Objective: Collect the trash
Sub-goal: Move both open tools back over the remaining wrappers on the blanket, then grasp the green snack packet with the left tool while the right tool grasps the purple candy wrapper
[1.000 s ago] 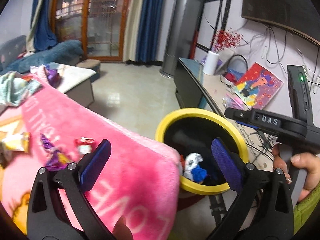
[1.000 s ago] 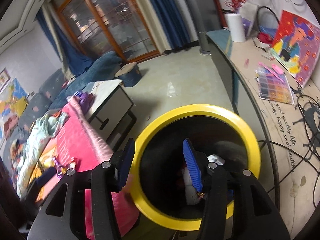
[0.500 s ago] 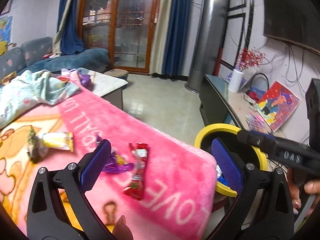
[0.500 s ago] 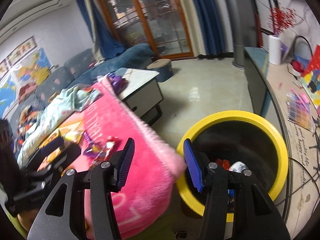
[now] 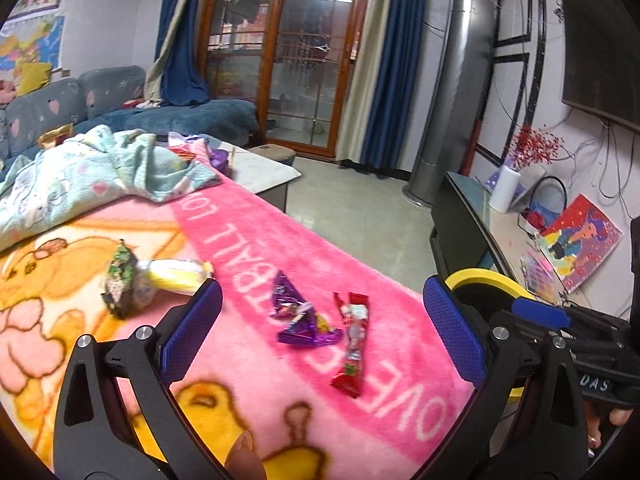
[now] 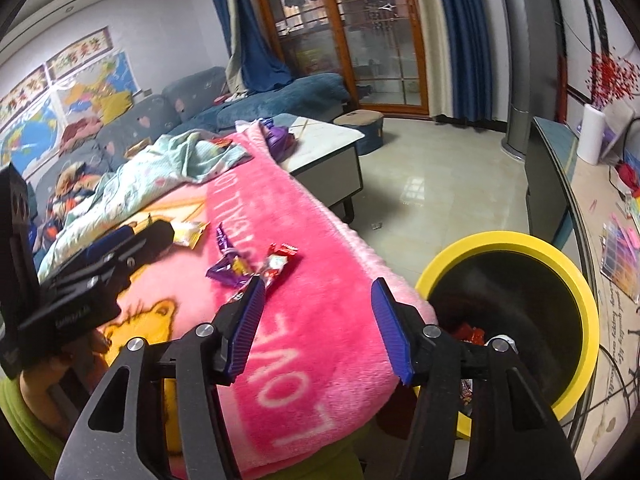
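A pink blanket (image 5: 248, 240) covers the surface. Beside its edge stands a yellow-rimmed bin (image 6: 576, 280) with wrappers inside. The left tool (image 5: 322, 330) is spread wide and empty above a purple wrapper (image 5: 300, 320) and a red wrapper (image 5: 352, 348). The right tool (image 6: 318, 326), its jaws just opening, is empty over the blanket's edge.

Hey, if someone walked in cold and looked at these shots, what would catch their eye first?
Probably the bright pink blanket spread across the foreground, with a red wrapper and a purple wrapper lying side by side on it. Next, the yellow-rimmed bin just past the blanket's edge, with trash already inside. Both sets of tongs, left and right, stand open and empty above the blanket.
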`<state>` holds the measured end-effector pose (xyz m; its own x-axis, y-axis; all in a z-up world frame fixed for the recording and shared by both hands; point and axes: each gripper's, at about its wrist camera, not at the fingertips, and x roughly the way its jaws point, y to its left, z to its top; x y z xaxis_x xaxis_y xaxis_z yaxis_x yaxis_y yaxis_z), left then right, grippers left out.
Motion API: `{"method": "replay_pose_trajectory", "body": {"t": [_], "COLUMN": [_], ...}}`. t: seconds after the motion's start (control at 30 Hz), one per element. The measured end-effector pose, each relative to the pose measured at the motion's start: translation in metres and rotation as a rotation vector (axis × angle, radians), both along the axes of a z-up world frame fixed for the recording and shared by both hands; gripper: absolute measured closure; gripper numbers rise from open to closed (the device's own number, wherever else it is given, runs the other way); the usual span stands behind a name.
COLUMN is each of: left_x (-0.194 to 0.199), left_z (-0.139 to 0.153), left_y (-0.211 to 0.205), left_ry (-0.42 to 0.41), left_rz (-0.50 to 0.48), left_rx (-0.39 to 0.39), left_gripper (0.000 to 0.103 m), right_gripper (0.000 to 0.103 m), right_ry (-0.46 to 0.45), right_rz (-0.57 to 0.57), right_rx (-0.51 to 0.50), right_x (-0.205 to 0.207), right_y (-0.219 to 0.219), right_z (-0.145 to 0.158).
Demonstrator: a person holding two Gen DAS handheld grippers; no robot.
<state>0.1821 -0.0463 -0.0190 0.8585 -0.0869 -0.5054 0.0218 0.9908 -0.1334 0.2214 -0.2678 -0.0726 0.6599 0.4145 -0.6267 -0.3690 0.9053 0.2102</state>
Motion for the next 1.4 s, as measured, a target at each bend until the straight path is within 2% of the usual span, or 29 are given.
{"method": "replay_pose_trajectory", "body": {"t": [0.3, 0.63, 0.93, 1.17, 1.4], "left_x": [-0.005, -0.005, 0.006, 0.020, 0.033], "left_z": [0.000, -0.005, -0.025, -0.045, -0.054], "left_y": [0.041, 0.084, 0.113, 0.144, 0.161], "left_ry": [-0.018, 0.003, 0.075, 0.148, 0.166], "left_rz": [0.103, 0.212, 0.245, 0.285, 0.316], "left_rx": [0.010, 0.003, -0.005, -0.099, -0.149], "left_gripper": [0.011, 0.011, 0.011, 0.011, 0.011], "right_gripper": [0.048, 0.048, 0.048, 0.048, 0.048], "right_ry": [-0.012, -0.007, 0.024, 0.056, 0.103], "right_rz": [0.065, 0.137, 0.177, 0.205, 0.180], "right_rx": [-0.037, -0.085, -0.146, -0.167, -0.162], "right_x": [0.002, 0.013, 0.038, 0.058, 0.079], "right_y": [0.030, 0.073, 0.112, 0.140, 0.153], "right_z": [0.002, -0.005, -0.024, -0.039, -0.055]}}
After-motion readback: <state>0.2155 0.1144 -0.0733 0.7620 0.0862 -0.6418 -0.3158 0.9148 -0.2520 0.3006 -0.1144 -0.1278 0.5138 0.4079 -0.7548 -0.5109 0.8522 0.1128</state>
